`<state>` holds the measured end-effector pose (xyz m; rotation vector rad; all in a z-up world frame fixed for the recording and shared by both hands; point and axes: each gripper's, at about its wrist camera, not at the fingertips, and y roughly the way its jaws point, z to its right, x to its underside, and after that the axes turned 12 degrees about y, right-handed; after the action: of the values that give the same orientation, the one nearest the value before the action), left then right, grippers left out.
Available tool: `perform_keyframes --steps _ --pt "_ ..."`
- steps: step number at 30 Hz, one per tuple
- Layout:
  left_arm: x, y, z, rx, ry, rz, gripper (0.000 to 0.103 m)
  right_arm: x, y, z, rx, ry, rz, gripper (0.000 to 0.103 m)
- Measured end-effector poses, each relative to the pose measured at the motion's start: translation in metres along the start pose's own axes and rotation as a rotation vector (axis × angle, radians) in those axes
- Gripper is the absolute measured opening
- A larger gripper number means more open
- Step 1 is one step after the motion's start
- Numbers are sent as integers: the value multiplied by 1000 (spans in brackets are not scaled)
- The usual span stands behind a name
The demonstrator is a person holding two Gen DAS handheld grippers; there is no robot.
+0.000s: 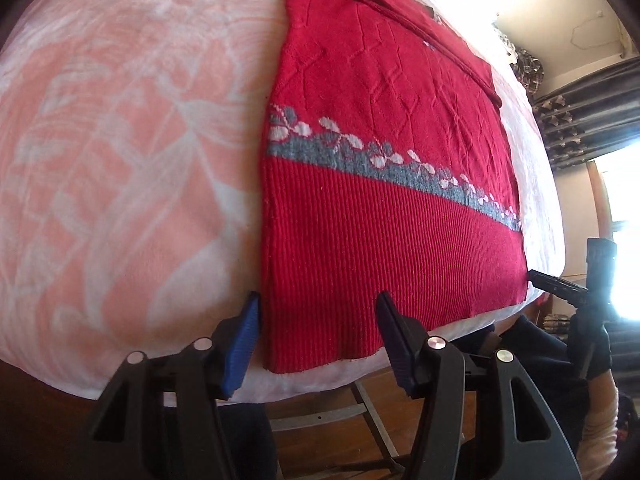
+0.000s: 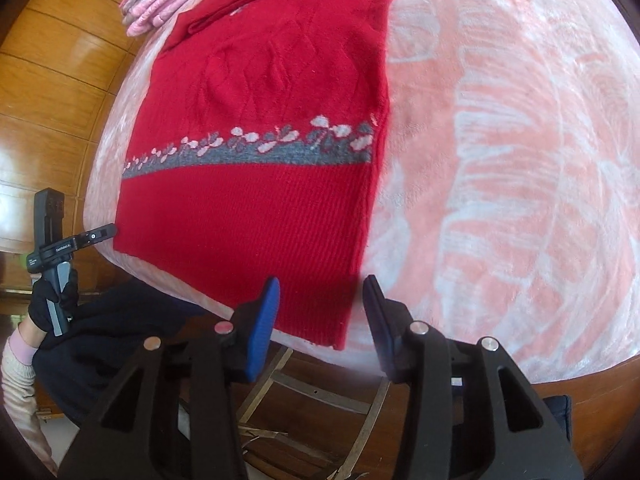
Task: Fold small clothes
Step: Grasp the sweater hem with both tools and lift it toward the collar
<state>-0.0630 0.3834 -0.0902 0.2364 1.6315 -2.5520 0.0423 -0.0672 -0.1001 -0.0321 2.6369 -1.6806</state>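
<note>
A red knit sweater [image 1: 380, 140] [image 2: 260, 92] with a grey and white flower band lies flat on the pink and white blanket [image 1: 120, 160] [image 2: 500, 160], hem toward me and a sleeve folded across its upper part. My left gripper [image 1: 318, 304] is open, its blue pads either side of the hem's left corner at the table edge. My right gripper [image 2: 322, 284] is open around the hem's right corner. Each gripper also shows in the other's view, the right gripper [image 1: 538, 278] and the left gripper [image 2: 110, 231], at the opposite hem corner; their jaws are edge-on there.
A stack of folded pink clothes [image 2: 160, 0] sits beyond the sweater at the far edge. A gloved hand [image 2: 52, 300] holds the left gripper's handle. Below the table edge are a metal frame [image 2: 320, 392] and wooden floor. Dark curtains [image 1: 580, 120] hang at the right.
</note>
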Motion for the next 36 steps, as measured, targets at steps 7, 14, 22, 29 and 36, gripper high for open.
perform_keyframes --steps 7,14,22,29,36 --pt "2 4 4 47 -7 2 58 -3 7 13 -55 51 -26 45" --pt "4 11 13 68 34 -19 58 -2 12 11 -74 52 -39 45" --pt "6 8 1 89 -29 -4 18 -1 17 13 -127 60 -76 8" --pt "1 -5 14 140 -18 56 8 -4 -7 2 -232 75 -46 6" --pt "-25 -40 30 199 5 214 8 -27 -40 -1 -355 123 16 6"
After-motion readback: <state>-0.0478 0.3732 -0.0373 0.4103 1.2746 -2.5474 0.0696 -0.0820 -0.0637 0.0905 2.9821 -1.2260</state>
